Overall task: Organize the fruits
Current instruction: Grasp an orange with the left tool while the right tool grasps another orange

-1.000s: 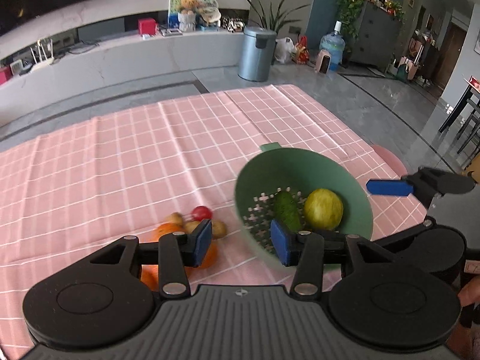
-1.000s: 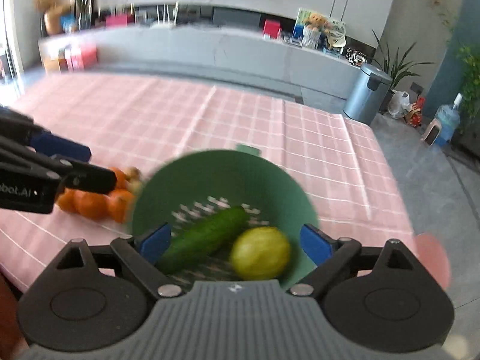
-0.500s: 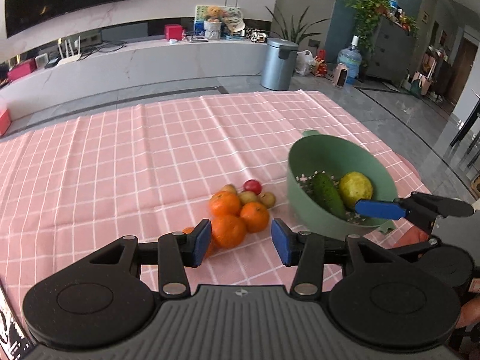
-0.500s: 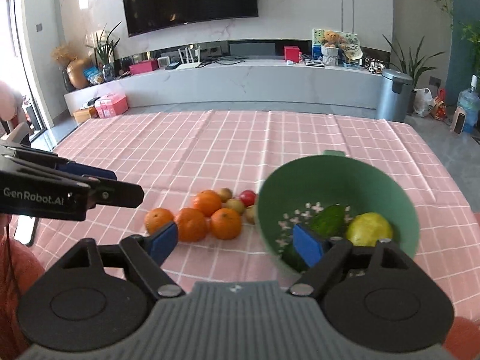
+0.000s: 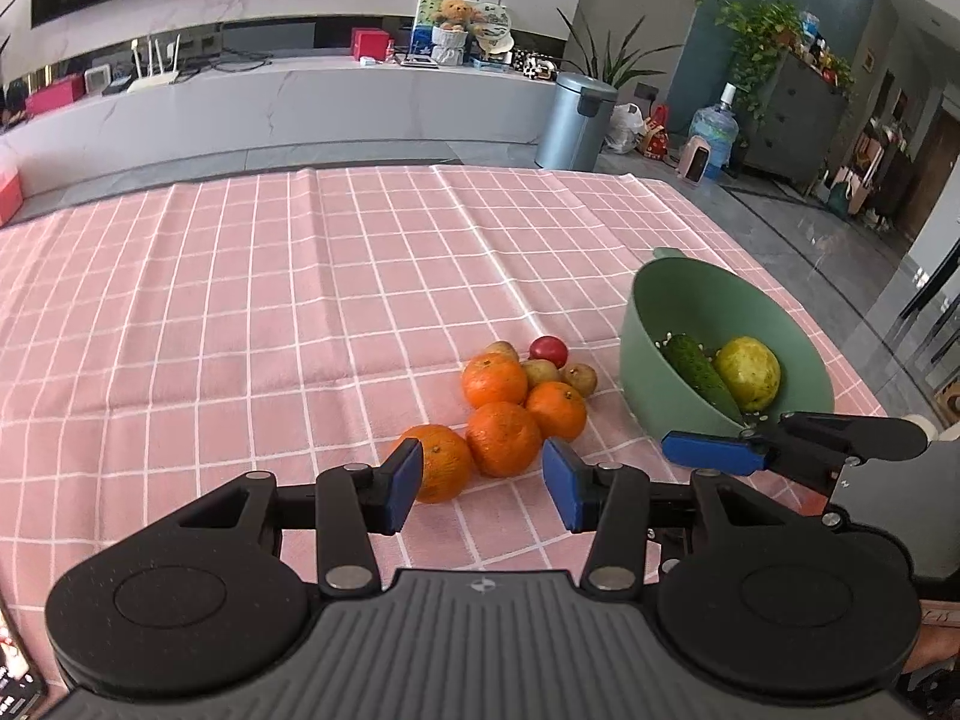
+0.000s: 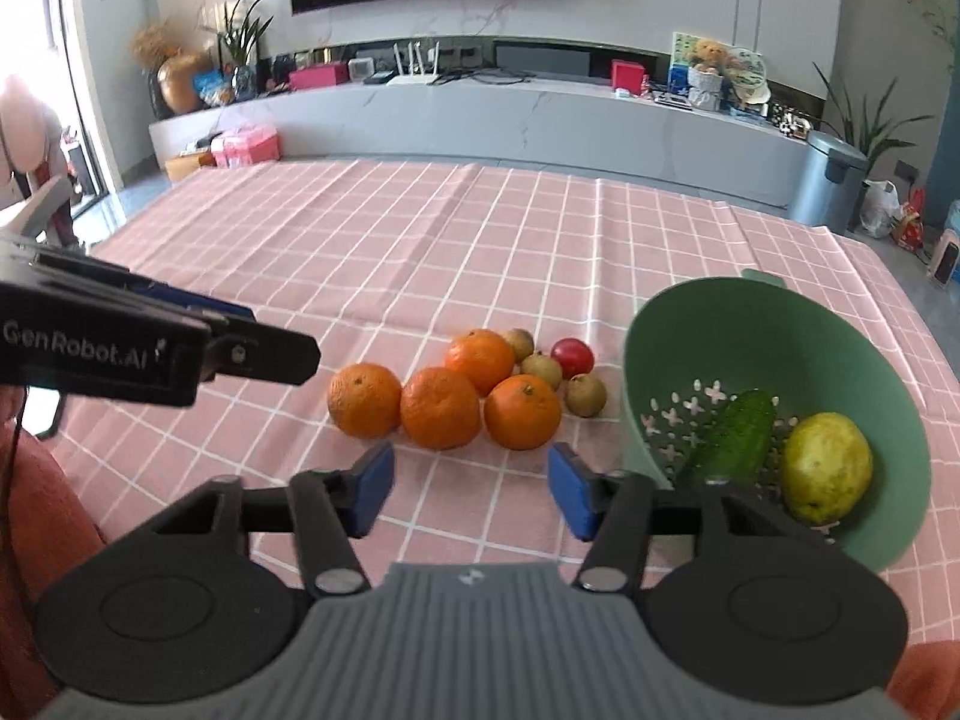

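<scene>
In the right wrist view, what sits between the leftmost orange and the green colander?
Three more oranges, three small brownish fruits and a red fruit, clustered on the cloth between the leftmost orange and the green colander.

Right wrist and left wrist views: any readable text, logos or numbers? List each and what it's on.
"GenRobot.AI": white lettering on the black side of the left gripper, seen in the right wrist view.
Small round emblem on the grey body of each gripper: a mark, no readable letters.
Poster behind the teddy bear on the counter: too small and blurred to read.
Nothing readable on the green bowl or the pink checked tablecloth.
</scene>
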The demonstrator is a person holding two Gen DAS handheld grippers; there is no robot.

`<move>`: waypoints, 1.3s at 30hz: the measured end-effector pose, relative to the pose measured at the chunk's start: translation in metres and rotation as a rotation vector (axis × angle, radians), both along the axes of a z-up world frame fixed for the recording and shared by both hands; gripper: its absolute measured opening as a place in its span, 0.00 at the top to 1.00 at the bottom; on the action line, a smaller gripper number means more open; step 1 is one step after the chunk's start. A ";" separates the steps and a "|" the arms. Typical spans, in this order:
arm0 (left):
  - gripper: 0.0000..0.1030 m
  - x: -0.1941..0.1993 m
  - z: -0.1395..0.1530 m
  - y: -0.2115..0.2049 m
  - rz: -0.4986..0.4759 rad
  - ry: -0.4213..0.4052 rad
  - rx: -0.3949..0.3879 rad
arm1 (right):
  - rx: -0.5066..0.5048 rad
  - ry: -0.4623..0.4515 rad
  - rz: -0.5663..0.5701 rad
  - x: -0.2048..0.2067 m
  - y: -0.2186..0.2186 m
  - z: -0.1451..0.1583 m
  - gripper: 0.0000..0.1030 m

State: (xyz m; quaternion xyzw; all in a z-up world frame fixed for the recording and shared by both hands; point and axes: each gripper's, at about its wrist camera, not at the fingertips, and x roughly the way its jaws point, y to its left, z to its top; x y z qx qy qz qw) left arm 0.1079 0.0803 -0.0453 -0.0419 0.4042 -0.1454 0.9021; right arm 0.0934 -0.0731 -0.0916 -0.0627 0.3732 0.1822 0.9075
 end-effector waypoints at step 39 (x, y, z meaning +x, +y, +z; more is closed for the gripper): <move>0.51 0.060 -0.066 0.010 0.055 0.169 -0.047 | -0.309 -0.150 0.385 0.045 0.061 -0.052 0.56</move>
